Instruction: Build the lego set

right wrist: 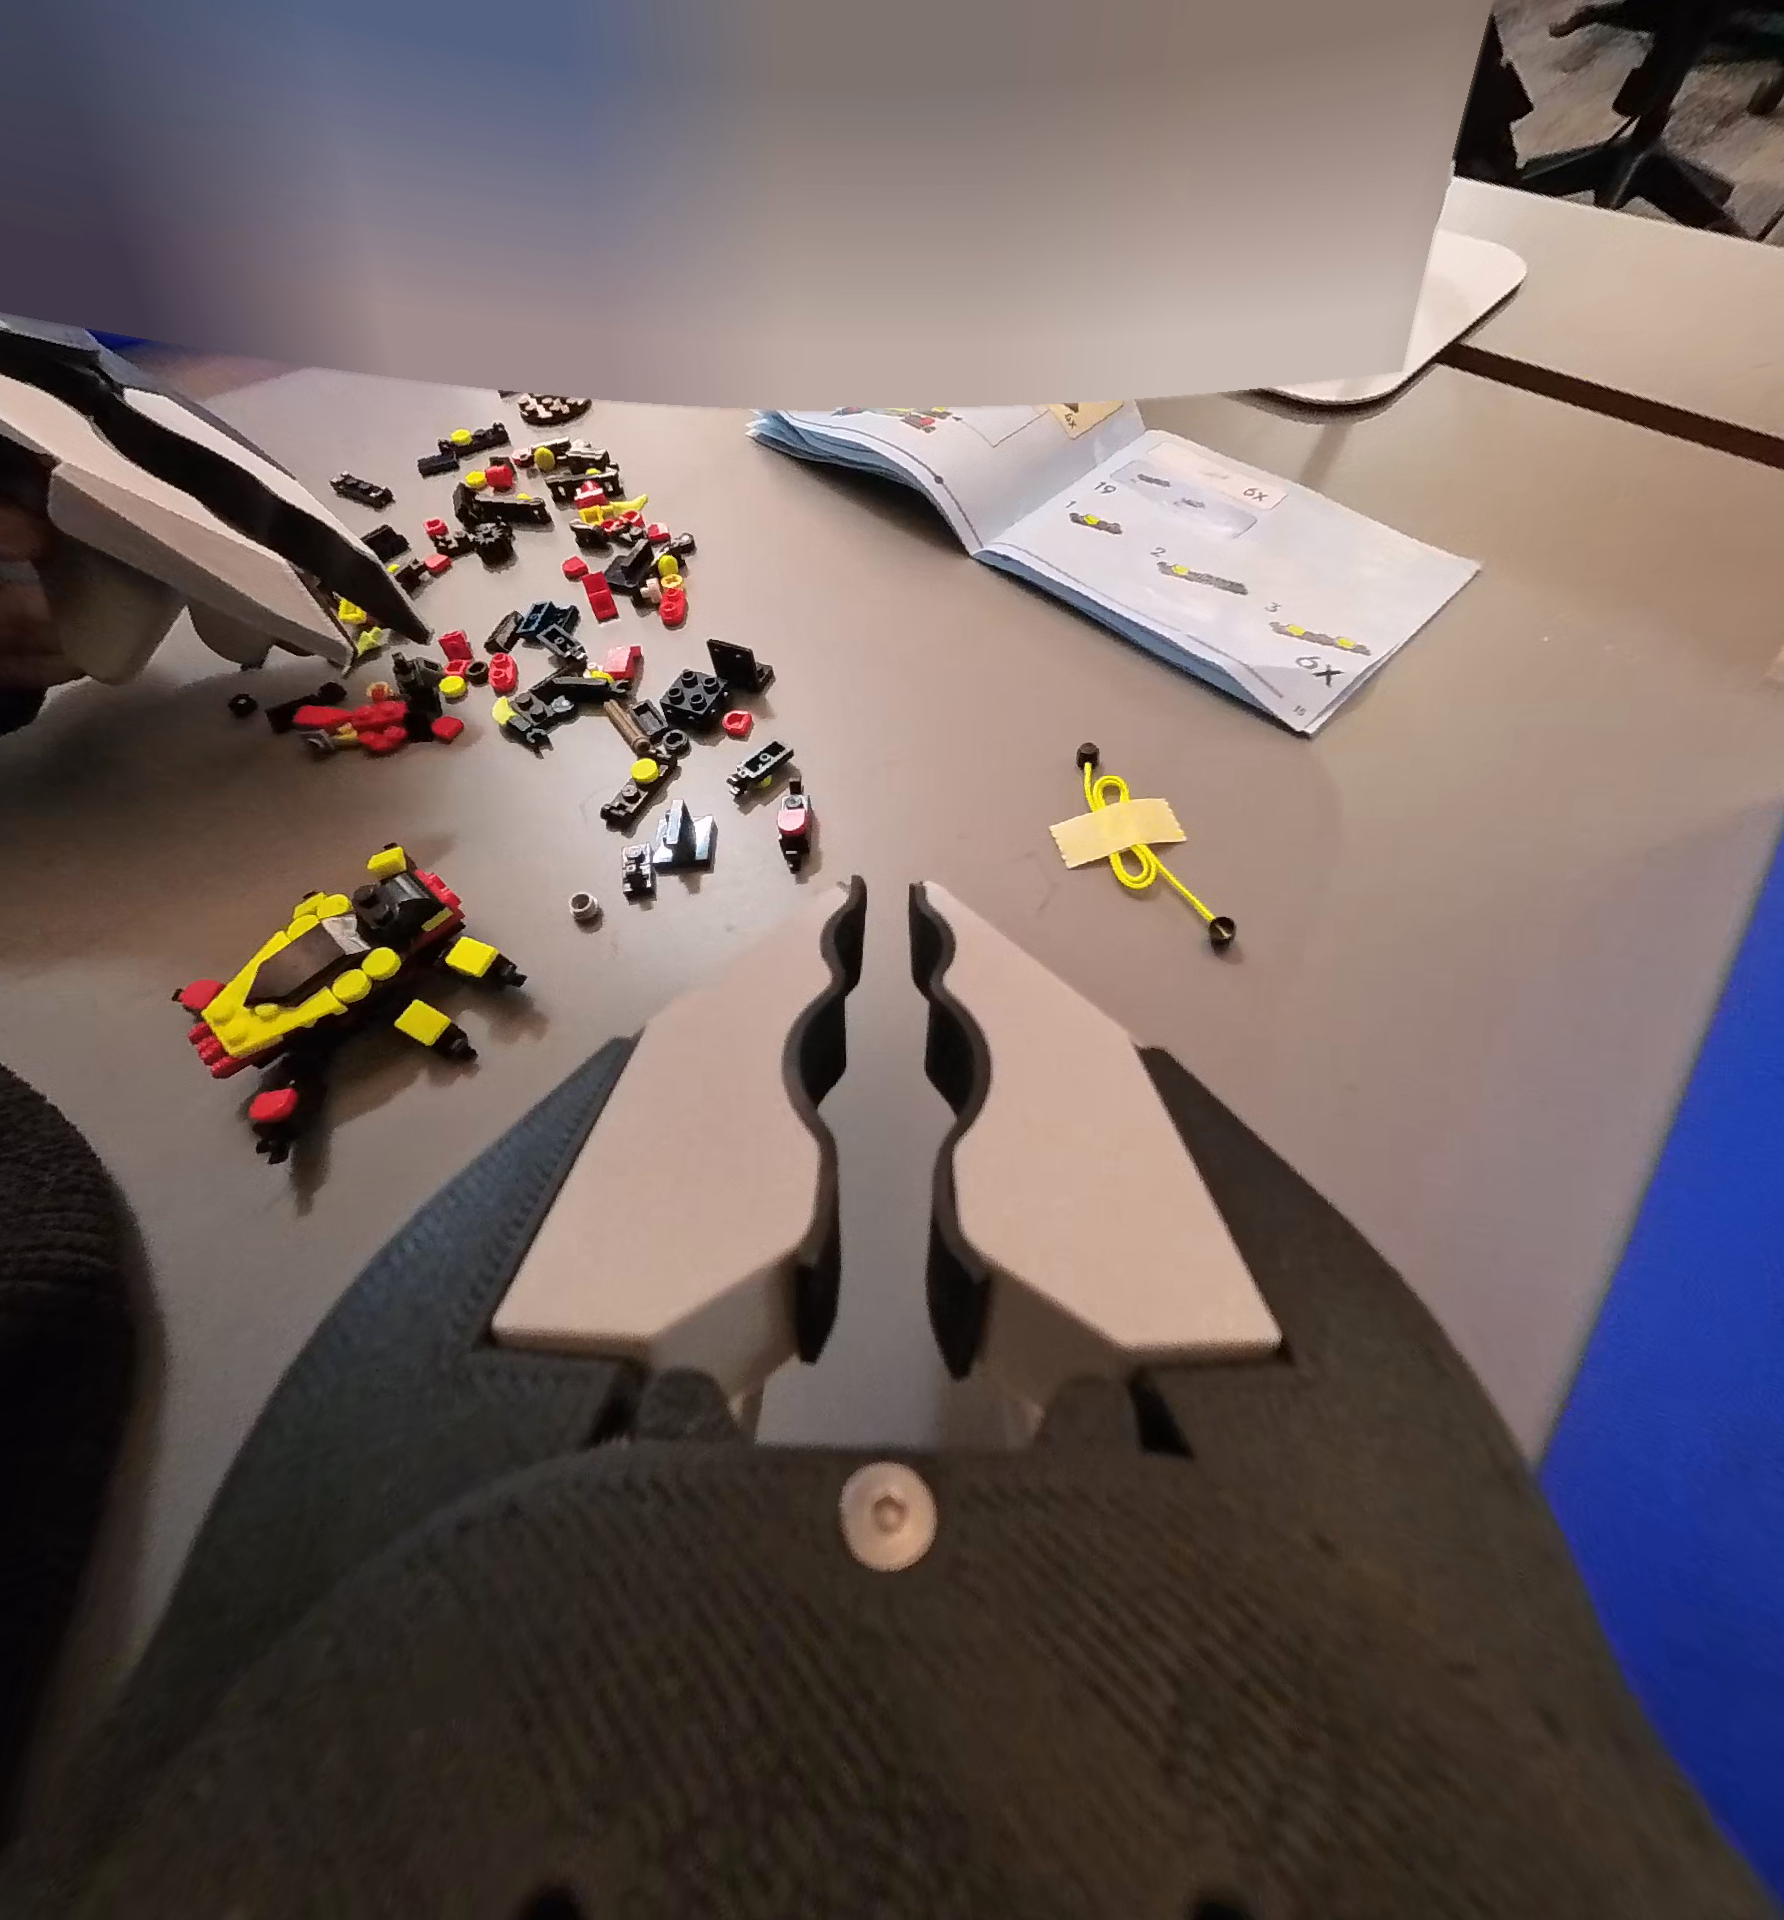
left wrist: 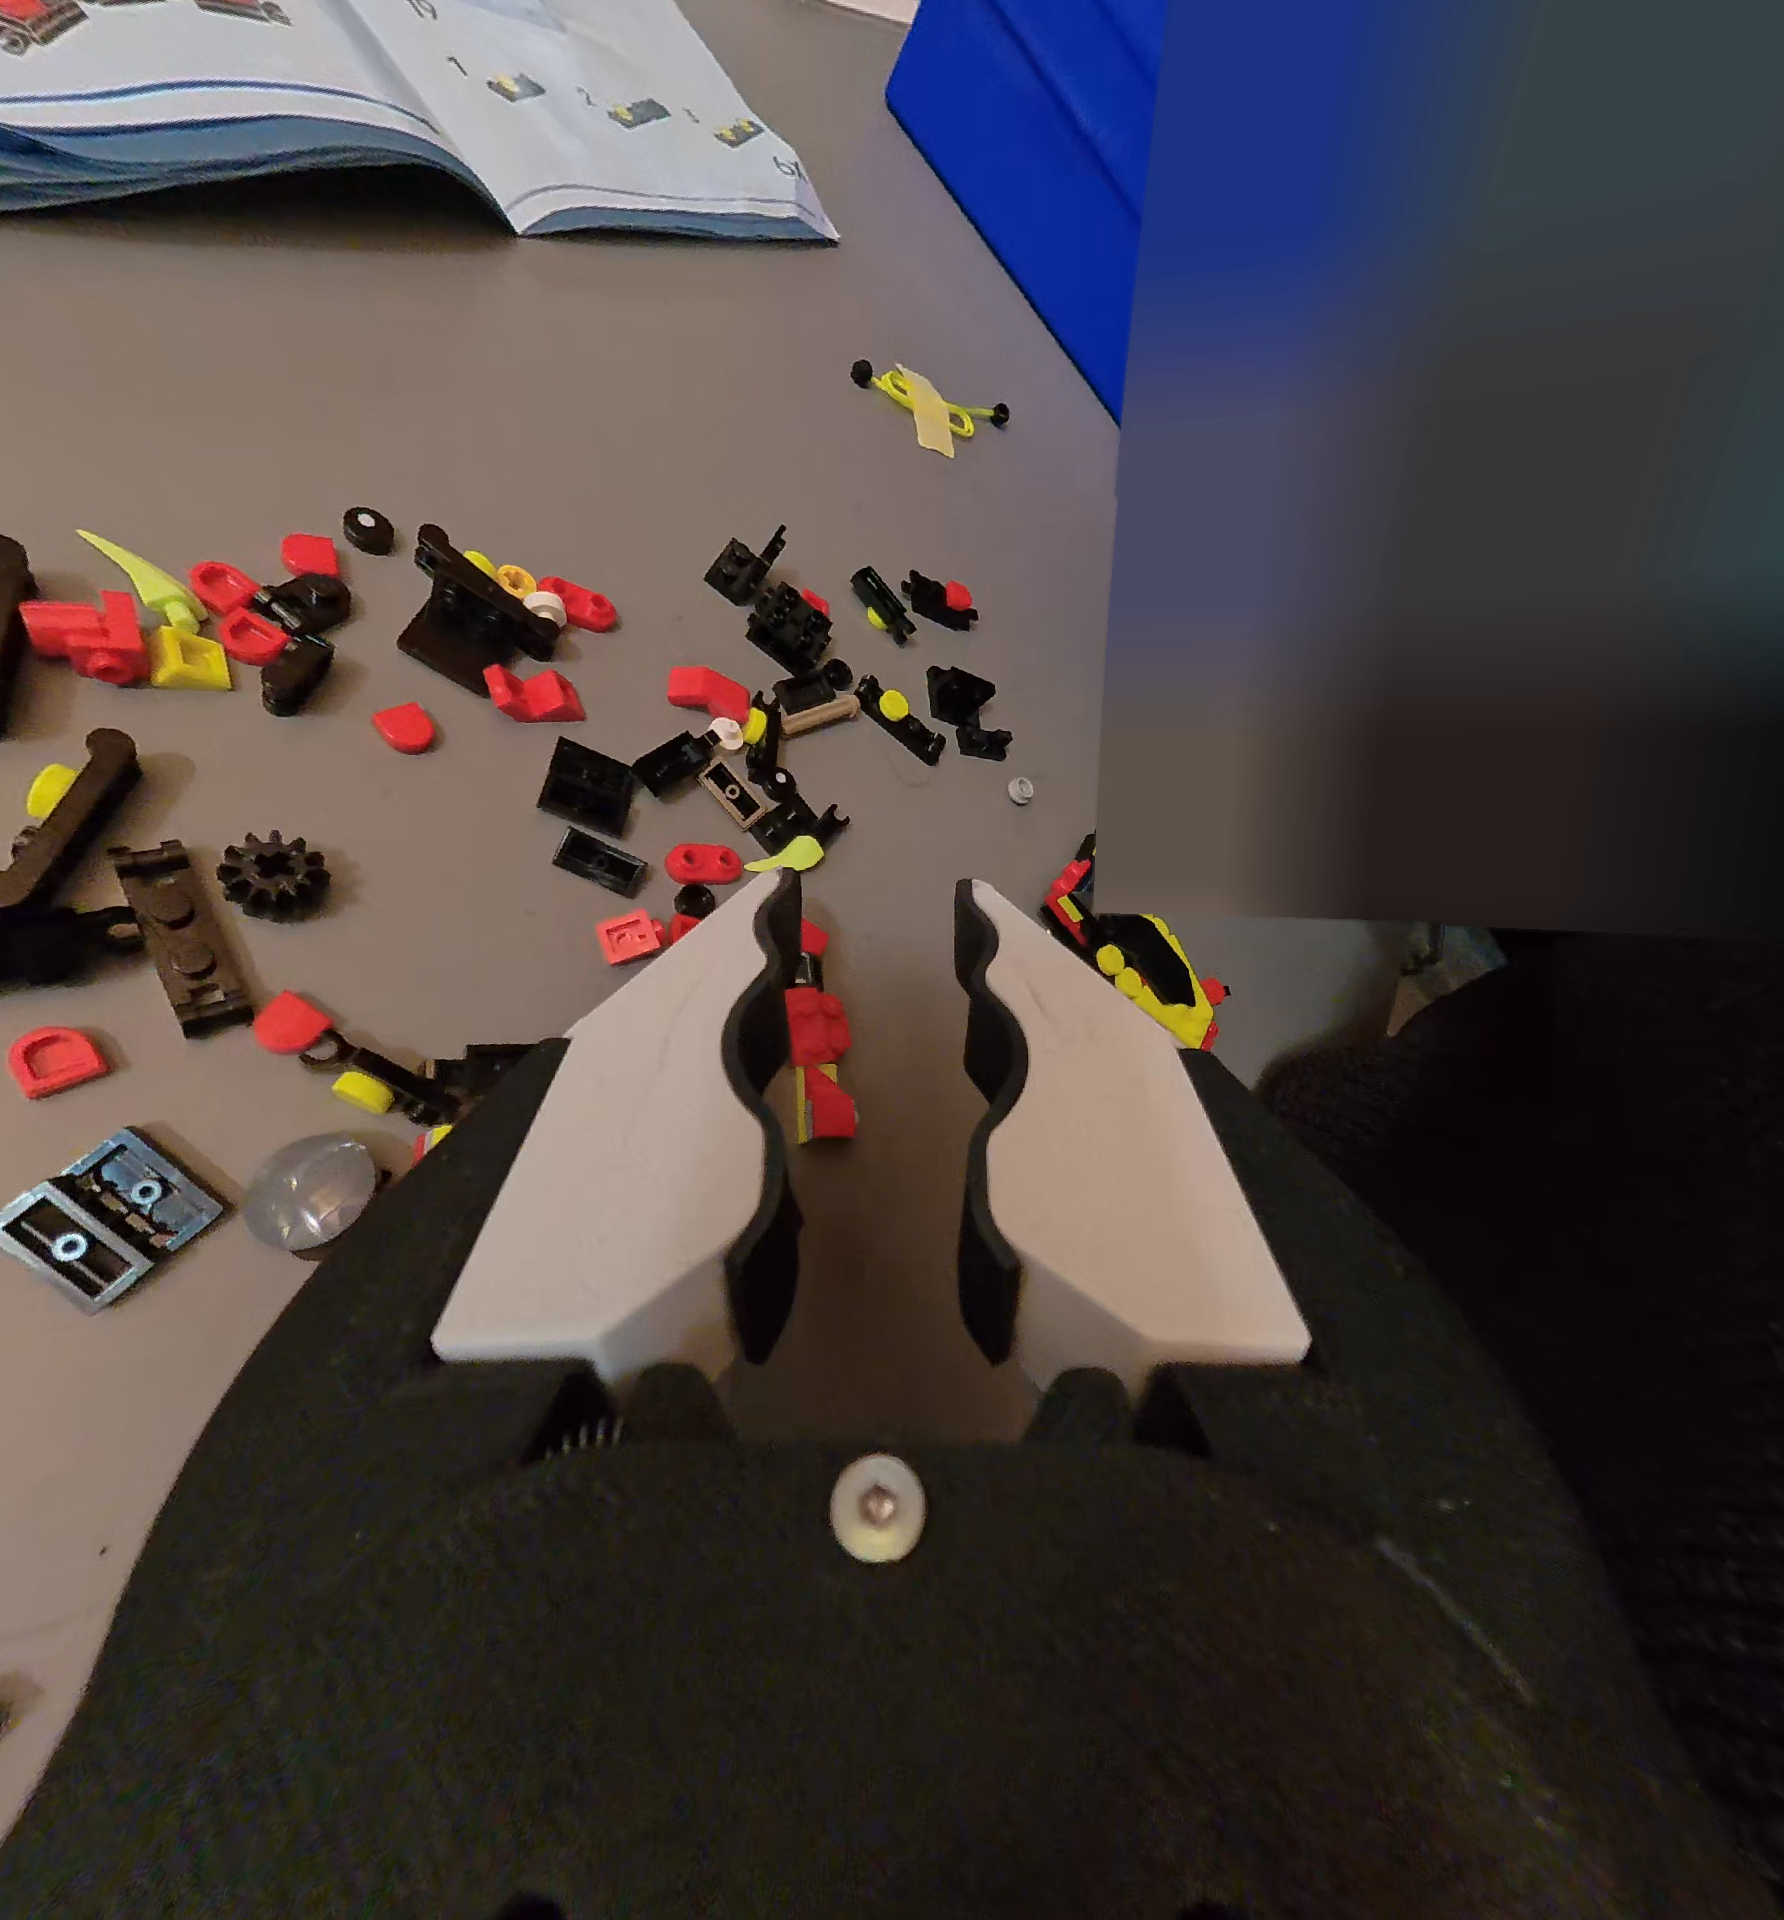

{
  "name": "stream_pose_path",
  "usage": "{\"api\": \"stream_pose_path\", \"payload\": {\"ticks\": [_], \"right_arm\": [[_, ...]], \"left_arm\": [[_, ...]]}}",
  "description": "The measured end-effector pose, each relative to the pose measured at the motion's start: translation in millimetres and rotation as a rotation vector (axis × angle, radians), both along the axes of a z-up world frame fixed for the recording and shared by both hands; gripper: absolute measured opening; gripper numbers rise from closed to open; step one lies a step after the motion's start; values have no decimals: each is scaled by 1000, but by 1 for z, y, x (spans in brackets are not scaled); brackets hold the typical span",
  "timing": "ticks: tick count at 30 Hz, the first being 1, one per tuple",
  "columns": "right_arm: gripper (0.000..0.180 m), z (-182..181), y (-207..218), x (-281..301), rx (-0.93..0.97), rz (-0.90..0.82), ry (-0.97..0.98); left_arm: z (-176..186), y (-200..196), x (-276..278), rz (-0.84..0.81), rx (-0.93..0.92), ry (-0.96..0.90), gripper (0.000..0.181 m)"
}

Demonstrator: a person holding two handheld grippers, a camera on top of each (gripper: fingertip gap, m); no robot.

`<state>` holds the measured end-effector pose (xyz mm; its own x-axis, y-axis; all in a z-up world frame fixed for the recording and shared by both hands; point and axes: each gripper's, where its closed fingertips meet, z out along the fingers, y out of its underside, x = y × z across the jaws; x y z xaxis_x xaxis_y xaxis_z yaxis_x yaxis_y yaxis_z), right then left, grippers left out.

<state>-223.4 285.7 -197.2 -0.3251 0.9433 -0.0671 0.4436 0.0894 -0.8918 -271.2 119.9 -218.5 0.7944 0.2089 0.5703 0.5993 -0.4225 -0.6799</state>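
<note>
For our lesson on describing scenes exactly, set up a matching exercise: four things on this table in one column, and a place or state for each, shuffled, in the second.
Things:
1. instruction booklet
2. yellow string
3. part-built model
4. left gripper

States:
A. held down under a strip of tape
B. lying open at the far side of the table
C. jaws apart over a small red assembly
D. standing apart from the loose pile, nearer the camera

Pairs: 1-B, 2-A, 3-D, 4-C
</note>
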Motion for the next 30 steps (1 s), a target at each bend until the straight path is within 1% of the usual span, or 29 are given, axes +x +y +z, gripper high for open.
{"api": "stream_pose_path", "payload": {"ticks": [4,10,13,21,27,30], "right_arm": [[8,1,-9,0,-37,38,0],[8,-4,-69,15,-134,303,-76],[7,-14,-86,20,-135,371,-132],[2,-23,-106,22,-141,437,-200],[0,-36,-108,25,-76,451,-241],[0,-37,-108,25,-71,451,-242]], "left_arm": [[-1,0,0,-1,1,-7,27],[-1,3,6,-24,7,-26,28],[-2,5,11,-46,3,-17,29],[-3,17,39,-138,15,-30,33],[-10,22,52,-180,-29,52,36],[-13,21,51,-182,-51,92,37]]}}
